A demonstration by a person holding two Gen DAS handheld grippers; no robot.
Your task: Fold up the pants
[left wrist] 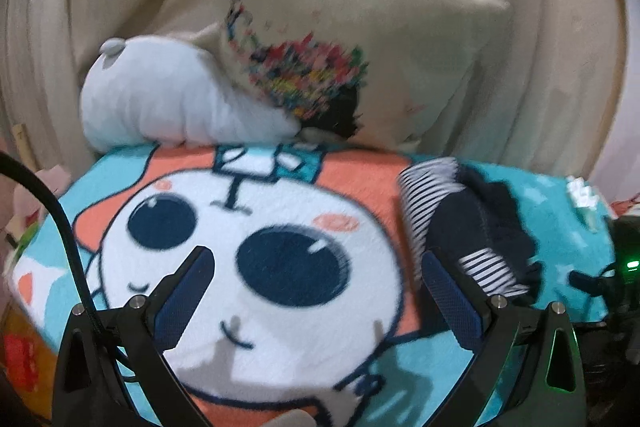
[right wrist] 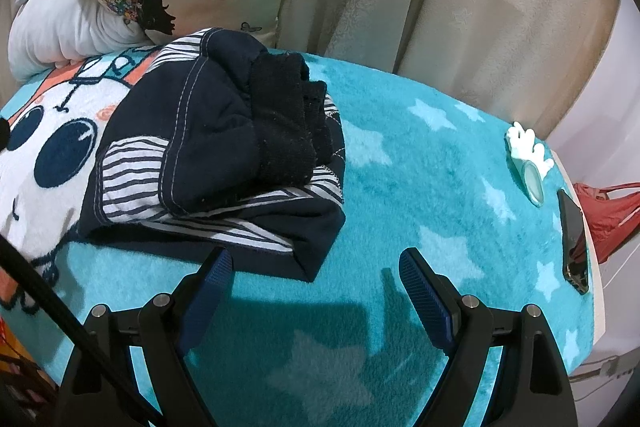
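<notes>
Pants: the pants [right wrist: 216, 147] lie in a compact bundle on the blanket [right wrist: 400, 187], dark navy with striped lining turned out and thick black cuffs on top; in the left wrist view they sit to the right of the big cartoon face.
Fold state: they look already doubled over several times, so the task seems close to finished, or wants only a last tidy.
Handling: soft, light and limp, judging by the quilted fabric; layers will probably slide over each other and the bundle will sag if lifted by one edge.
Where to grip: the near folded edge by the lower corner looks best, pinching all layers together; the bulky cuffs would likely spring loose.
Right hand-held gripper [right wrist: 316, 267]: jaws wide apart, nothing between them, hovering just short of the bundle's near corner.
Left hand-held gripper [left wrist: 316, 267]: jaws spread wide too, empty, over the cartoon face, the pants just beside its right finger.
</notes>
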